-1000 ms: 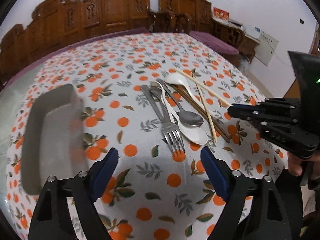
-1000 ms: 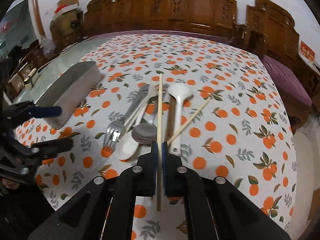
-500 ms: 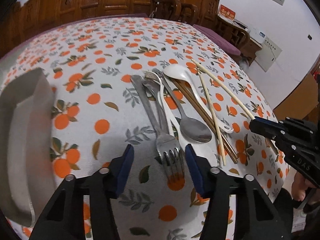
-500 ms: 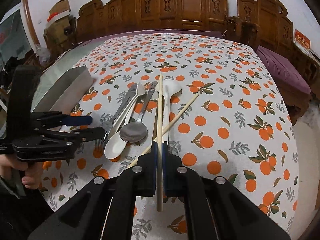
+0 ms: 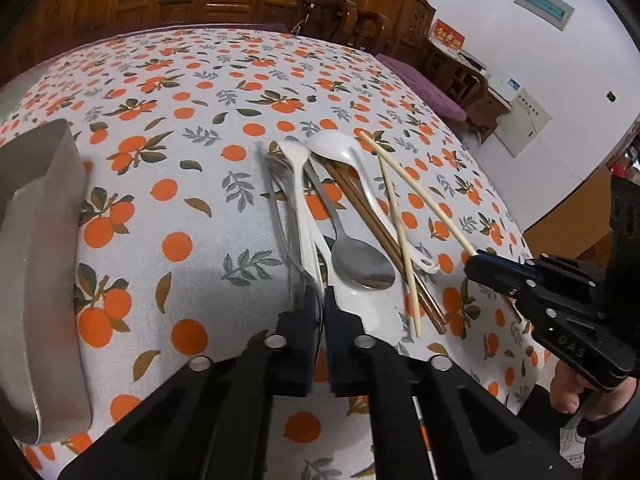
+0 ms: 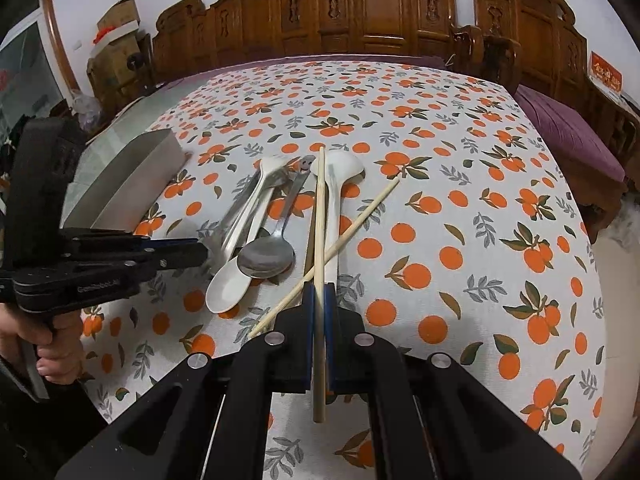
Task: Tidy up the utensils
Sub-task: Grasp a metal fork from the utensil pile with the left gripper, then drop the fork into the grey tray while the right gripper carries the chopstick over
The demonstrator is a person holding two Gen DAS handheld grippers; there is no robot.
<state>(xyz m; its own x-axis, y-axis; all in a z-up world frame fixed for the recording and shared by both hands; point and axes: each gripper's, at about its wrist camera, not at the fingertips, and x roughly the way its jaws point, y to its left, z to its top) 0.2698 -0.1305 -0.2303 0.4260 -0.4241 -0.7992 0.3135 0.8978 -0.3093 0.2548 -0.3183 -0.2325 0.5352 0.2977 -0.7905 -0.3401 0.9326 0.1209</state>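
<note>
Right gripper (image 6: 318,312) is clamped on one pale chopstick (image 6: 319,240), left gripper (image 5: 318,312) pinches the fork (image 5: 294,264) at centre frame, while the metal tray (image 5: 36,240) at left looks empty, so sorting has barely begun.

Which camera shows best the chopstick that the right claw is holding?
The right wrist view: the pale chopstick runs its whole length through the shut right claw. The left wrist view shows it slanting into that claw, its held end hidden.

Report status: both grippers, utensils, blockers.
Left gripper shut on fork. Right gripper shut on chopstick. Spoons overlap fork; tray apart.
</note>
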